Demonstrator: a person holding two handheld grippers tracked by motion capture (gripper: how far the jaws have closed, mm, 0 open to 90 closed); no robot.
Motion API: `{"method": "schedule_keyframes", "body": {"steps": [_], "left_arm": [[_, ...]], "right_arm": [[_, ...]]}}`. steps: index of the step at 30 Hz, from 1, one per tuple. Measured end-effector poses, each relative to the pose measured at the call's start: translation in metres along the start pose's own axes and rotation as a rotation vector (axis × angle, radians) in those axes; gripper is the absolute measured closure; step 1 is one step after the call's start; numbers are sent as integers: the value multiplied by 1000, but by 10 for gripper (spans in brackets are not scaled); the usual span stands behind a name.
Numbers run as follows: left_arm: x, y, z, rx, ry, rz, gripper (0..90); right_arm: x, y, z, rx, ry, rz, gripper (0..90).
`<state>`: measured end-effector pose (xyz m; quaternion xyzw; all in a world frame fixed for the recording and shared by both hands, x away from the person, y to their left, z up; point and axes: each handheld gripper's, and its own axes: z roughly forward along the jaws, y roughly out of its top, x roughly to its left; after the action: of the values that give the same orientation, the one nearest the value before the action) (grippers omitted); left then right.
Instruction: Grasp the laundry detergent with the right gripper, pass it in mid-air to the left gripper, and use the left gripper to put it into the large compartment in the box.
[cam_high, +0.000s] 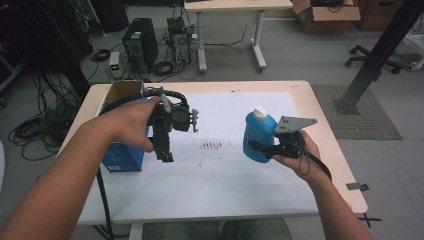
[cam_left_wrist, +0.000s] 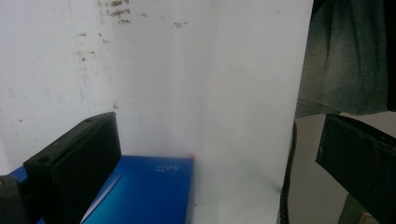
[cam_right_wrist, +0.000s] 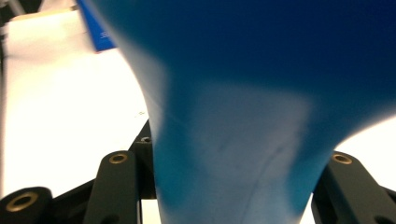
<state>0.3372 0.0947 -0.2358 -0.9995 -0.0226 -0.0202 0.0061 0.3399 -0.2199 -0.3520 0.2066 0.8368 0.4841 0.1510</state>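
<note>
The right gripper (cam_high: 261, 146) is clenched on the blue bottle (cam_high: 258, 135), held above the table (cam_high: 320, 130) to the right of the box (cam_high: 121, 95), while the left gripper (cam_high: 164, 156) hangs released, so placing remains.

A blue box (cam_high: 122, 159) sits at nine o'clock on the white sheet (cam_high: 225, 165), a brown cardboard box (cam_high: 121, 91) behind it at eleven. Dark specks (cam_high: 211, 145) mark the sheet's middle. On the floor at twelve: a black computer tower (cam_high: 140, 42)
</note>
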Motion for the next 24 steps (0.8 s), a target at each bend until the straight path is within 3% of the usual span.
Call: {"method": "schedule_keyframes", "body": {"steps": [7, 24], "left_arm": [[-1, 7, -6, 9, 2, 8, 2], [-1, 23, -22, 3, 2, 31, 2]], "right_arm": [[2, 13, -5, 36, 64, -79, 470], [13, 19, 9, 2, 242, -113, 468]]}}
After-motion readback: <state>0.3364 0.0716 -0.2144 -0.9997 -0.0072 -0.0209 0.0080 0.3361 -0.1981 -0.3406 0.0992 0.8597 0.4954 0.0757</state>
